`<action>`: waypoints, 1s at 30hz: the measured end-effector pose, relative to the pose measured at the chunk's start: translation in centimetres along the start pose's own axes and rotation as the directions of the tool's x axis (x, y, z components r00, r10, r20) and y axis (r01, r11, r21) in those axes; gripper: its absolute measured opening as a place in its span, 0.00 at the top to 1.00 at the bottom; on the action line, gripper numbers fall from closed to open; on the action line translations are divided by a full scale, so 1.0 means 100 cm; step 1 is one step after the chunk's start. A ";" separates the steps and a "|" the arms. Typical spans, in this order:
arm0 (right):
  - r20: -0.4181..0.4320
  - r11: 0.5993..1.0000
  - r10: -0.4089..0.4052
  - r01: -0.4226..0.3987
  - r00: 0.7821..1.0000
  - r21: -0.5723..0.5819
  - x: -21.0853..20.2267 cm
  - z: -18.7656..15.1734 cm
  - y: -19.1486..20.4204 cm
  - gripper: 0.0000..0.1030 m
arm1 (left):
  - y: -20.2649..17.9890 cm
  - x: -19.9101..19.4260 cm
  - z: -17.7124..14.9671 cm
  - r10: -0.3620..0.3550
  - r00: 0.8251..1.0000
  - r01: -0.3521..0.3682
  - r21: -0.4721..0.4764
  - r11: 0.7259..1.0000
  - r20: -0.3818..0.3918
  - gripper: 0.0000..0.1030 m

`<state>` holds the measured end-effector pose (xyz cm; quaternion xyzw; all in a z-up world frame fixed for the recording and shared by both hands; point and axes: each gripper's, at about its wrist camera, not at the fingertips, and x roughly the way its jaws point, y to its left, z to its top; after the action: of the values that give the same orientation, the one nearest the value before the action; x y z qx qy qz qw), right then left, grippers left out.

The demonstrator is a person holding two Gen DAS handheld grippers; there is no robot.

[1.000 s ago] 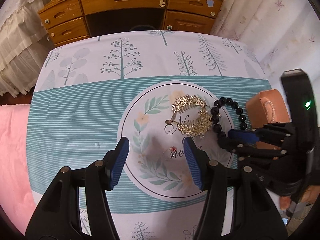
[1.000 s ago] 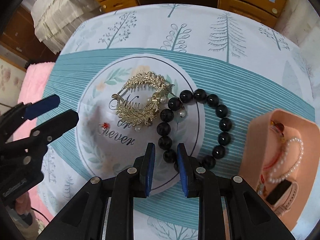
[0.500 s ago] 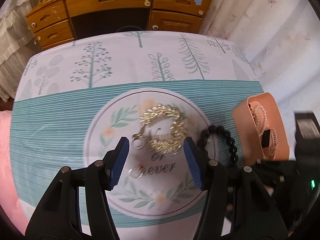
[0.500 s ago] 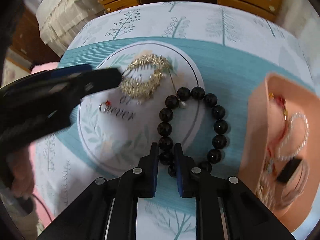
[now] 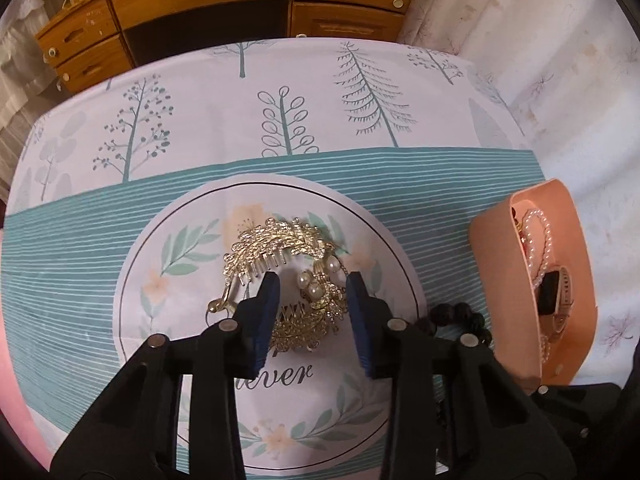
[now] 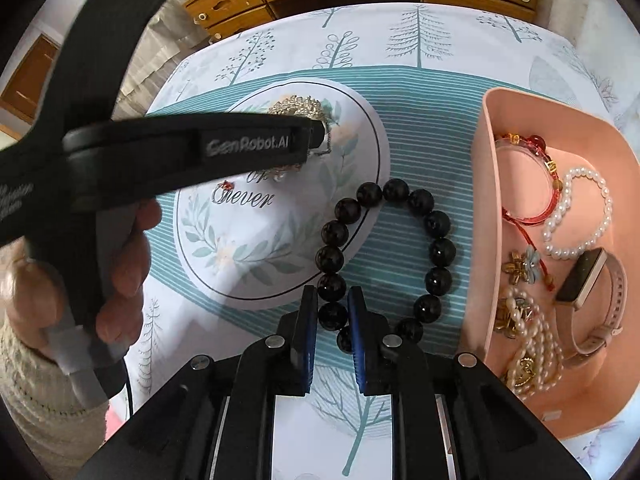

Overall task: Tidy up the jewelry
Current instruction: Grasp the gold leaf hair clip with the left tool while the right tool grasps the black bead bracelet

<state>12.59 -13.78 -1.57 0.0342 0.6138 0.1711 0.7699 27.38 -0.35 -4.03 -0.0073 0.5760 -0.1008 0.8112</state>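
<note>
A person's hand, cuffed in a cream knitted sleeve, grips the handle of the left gripper at the left of the right wrist view, its black arm reaching across the desk, which is covered by a cloth printed with trees and teal stripes. Seen from the left wrist camera, the left gripper's blue-padded fingers have just been closing and now straddle the lower half of the gold leaf hair comb, a pearl-set ornament lying on the white round panel in the middle of the cloth; a gap shows between the pads and the metal, so the comb lies between them ungripped, as far as can be told. Just right of the comb, on the teal stripes at the panel's edge, the black bead bracelet lies in an open loop. The right gripper has drawn its fingers close about one bead on the loop's near left side, the pads touching it on either flank. Farther right, the pink tray stands beside the bracelet, already holding a red cord bracelet, a white pearl bracelet, a pink-strapped watch and a heap of pearl and gold pieces. A wooden dresser lines the wall behind the desk.
</note>
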 end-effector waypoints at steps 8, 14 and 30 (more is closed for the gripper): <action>-0.006 1.000 0.013 -0.013 1.000 0.008 0.005 -0.002 0.005 0.85 | 0.003 0.003 0.003 0.030 0.999 -0.030 -0.002 1.000 -0.011 0.72; -0.013 1.000 0.019 -0.018 1.000 0.010 0.013 0.003 0.007 0.85 | -0.003 0.012 0.010 0.073 0.997 -0.073 0.010 0.997 -0.012 0.72; 0.058 0.998 0.063 -0.063 0.996 0.006 -0.015 0.002 0.000 0.85 | 0.012 -0.021 -0.003 0.067 0.998 -0.067 -0.006 0.998 0.016 0.85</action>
<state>12.50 -14.19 -0.10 0.0615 0.5908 0.1918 0.7813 26.64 1.18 -2.29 0.0089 0.5698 -0.0718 0.8186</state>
